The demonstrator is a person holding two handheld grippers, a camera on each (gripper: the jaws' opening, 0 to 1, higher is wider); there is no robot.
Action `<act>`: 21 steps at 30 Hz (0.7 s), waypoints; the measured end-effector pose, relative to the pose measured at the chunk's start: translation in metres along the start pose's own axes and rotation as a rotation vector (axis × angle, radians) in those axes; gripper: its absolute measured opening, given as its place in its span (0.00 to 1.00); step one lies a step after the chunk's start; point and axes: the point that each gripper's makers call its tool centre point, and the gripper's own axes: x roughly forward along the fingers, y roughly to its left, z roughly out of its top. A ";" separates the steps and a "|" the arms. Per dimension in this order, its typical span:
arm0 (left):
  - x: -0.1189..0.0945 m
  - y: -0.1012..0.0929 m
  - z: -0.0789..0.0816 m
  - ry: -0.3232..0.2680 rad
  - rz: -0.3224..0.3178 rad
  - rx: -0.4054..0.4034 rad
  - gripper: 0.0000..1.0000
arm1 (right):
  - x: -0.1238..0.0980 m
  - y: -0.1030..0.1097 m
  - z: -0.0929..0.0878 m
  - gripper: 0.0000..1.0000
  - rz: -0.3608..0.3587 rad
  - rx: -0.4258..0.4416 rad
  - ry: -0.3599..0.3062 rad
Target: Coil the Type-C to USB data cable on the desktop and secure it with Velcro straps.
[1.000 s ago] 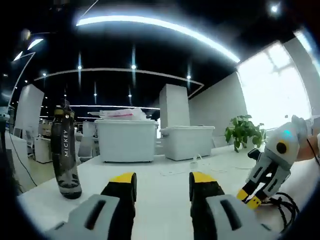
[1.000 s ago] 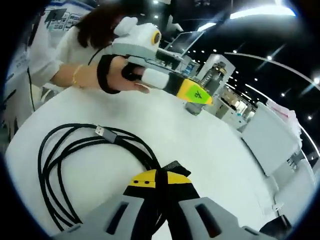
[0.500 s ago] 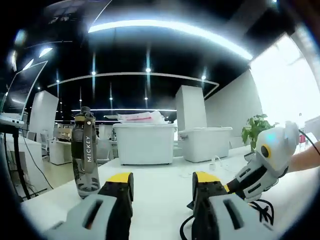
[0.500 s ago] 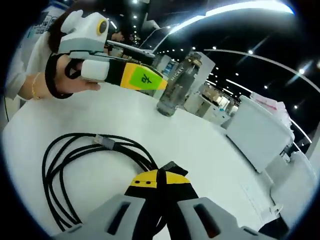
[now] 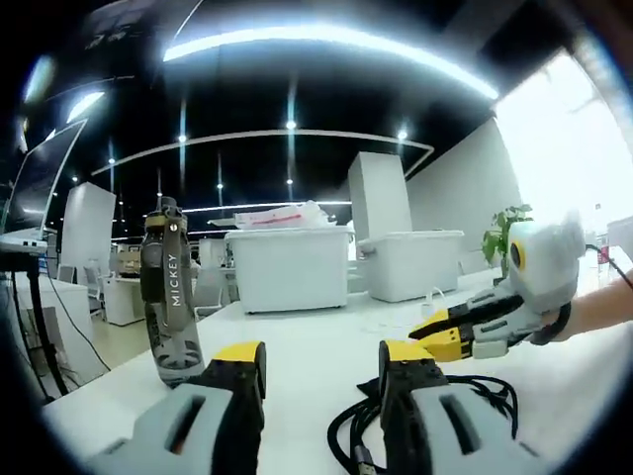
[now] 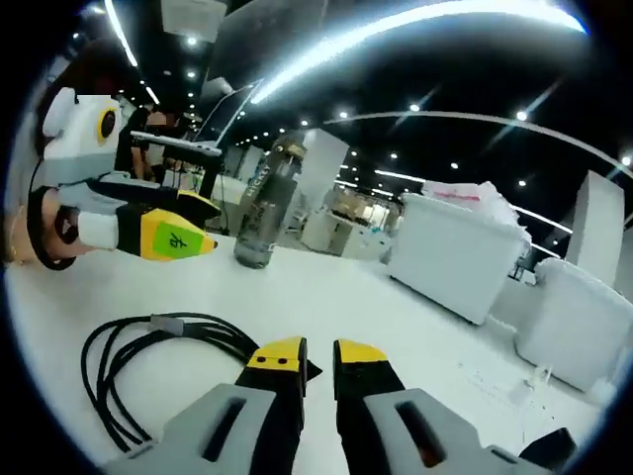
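1. Risk of uncoiling is judged highest: the black cable (image 6: 168, 371) lies in loose loops at lower left of the right gripper view, and no strap is seen closed around it.
2. Right gripper (image 6: 309, 354) is seen at bottom centre with its jaws slightly parted and nothing between them; a dark tab, possibly the Velcro strap (image 6: 309, 371), lies just beyond its tips and cannot be confirmed.
3. Left gripper (image 5: 321, 358) is seen at bottom centre of the left gripper view, jaws wide apart and empty; the cable lies at lower right there, beside its right jaw.
4. Snagging of a loop by either jaw is judged possible, which would drag the coil across the white desktop (image 6: 396, 327).
5. Count: one cable, two grippers, one water bottle (image 5: 170, 297), two white bins (image 5: 289, 267).
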 end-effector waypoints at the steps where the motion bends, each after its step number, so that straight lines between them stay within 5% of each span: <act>1: 0.000 0.000 0.000 0.001 0.000 0.002 0.46 | -0.008 -0.007 0.000 0.14 -0.017 0.028 -0.007; 5: 0.001 -0.001 -0.004 0.010 0.005 0.024 0.46 | -0.050 -0.041 -0.002 0.18 -0.108 0.169 -0.042; 10: 0.009 -0.003 -0.016 0.033 -0.005 0.012 0.41 | -0.112 -0.087 -0.018 0.21 -0.267 0.138 -0.038; 13: 0.013 -0.009 -0.021 0.044 -0.018 0.009 0.42 | -0.148 -0.109 -0.030 0.21 -0.352 0.229 -0.048; 21: 0.028 -0.051 0.017 -0.015 -0.088 -0.072 0.53 | -0.225 -0.162 -0.038 0.31 -0.599 0.211 -0.085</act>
